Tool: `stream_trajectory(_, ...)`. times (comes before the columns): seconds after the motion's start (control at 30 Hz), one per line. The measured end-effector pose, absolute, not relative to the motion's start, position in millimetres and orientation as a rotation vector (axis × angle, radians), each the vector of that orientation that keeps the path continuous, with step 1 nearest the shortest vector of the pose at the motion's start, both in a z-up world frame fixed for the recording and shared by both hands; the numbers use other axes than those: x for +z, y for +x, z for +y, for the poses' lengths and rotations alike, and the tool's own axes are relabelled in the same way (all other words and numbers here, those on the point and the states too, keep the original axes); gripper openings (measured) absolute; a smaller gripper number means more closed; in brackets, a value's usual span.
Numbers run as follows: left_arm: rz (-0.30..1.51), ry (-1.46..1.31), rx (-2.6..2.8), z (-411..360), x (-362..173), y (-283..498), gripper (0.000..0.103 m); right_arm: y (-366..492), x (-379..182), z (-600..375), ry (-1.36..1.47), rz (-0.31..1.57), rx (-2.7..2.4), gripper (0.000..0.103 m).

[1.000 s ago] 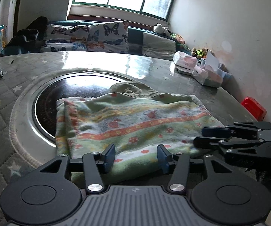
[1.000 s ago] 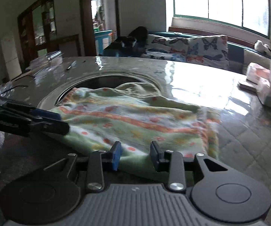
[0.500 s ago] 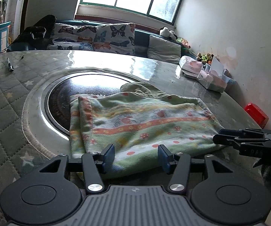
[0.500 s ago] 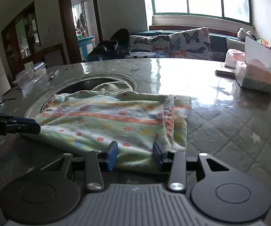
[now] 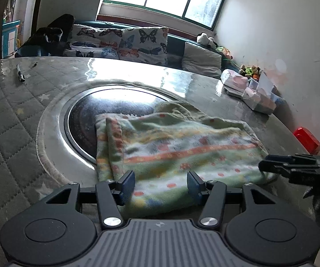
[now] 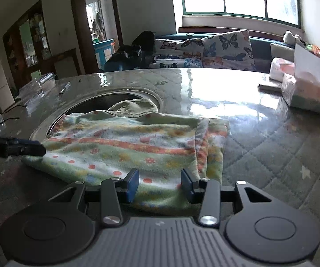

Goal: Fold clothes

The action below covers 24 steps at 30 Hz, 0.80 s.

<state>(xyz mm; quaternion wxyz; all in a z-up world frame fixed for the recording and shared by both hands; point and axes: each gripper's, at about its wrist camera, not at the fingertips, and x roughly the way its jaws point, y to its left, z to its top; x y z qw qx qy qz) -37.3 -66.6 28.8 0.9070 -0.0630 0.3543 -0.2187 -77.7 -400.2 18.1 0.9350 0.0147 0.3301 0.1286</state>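
Because it is a soft, fleecy thing, the folded garment will likely be light and floppy: it will sag from any single hold and hold no shape of its own, though its nap should keep it from slipping out of a pinch. It lies flat in the lower middle of both views, on the quilted surface, with its far edge draped over the rim of the dark round inset. An olive-green part bunches up at that far edge. Its long axis runs across the frame, left to right, as the orange stripe does; the doubled, hemmed end sits at the left in the left wrist view and at the right in the right wrist view.

Good holds, I judge, are the two near corners, through all layers at once.

Its jaws apart, the left claw has the near hem showing between them, and the pads do not press on it. With the right claw likewise, cloth shows in the gap, unpinched, and the jaws stand open.
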Motion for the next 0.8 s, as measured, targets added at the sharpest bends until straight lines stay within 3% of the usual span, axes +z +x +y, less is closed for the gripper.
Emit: stream_trajectory(0.8,0.768,-0.048,-0.331,-81,21,51,0.048,11,15,-401,0.01,0.706,0.245,0.042)
